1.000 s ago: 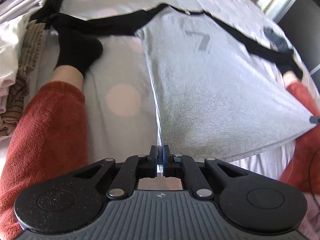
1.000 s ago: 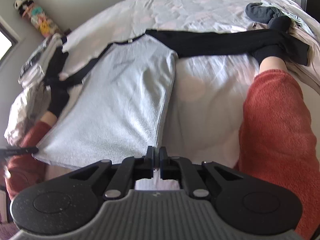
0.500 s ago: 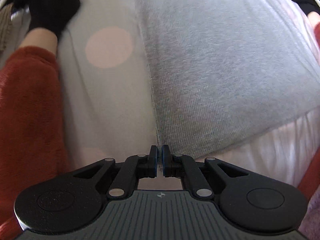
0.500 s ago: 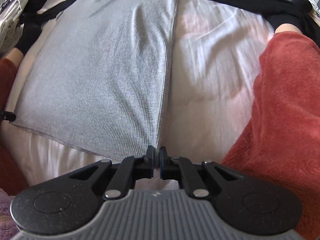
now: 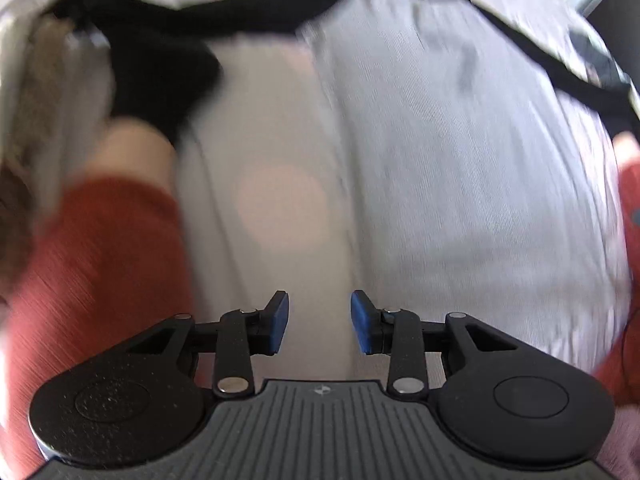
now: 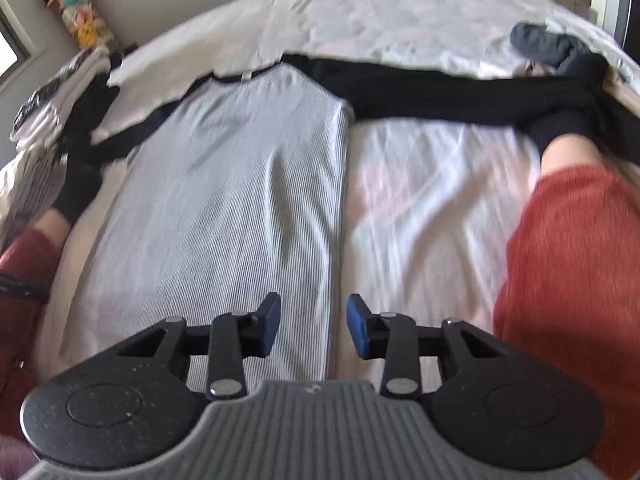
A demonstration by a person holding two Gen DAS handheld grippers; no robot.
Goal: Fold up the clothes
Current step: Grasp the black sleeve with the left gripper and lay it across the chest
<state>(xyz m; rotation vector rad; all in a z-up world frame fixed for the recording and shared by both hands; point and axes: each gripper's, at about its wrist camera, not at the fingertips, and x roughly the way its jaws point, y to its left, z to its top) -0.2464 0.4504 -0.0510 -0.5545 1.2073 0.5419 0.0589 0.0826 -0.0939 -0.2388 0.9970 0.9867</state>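
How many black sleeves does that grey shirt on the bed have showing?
2: the right sleeve stretches straight out towards the person's far foot; the left sleeve runs off towards the clothes pile, its end partly hidden.

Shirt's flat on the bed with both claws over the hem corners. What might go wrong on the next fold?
1. Both claws are opening with nothing pinched. The right claw straddles the grey shirt edge and could also grab the bedsheet.
2. The black sleeve reaches the person's sock; it may snag there.
3. The left claw sits over bedsheet beside the shirt edge, so it may miss.
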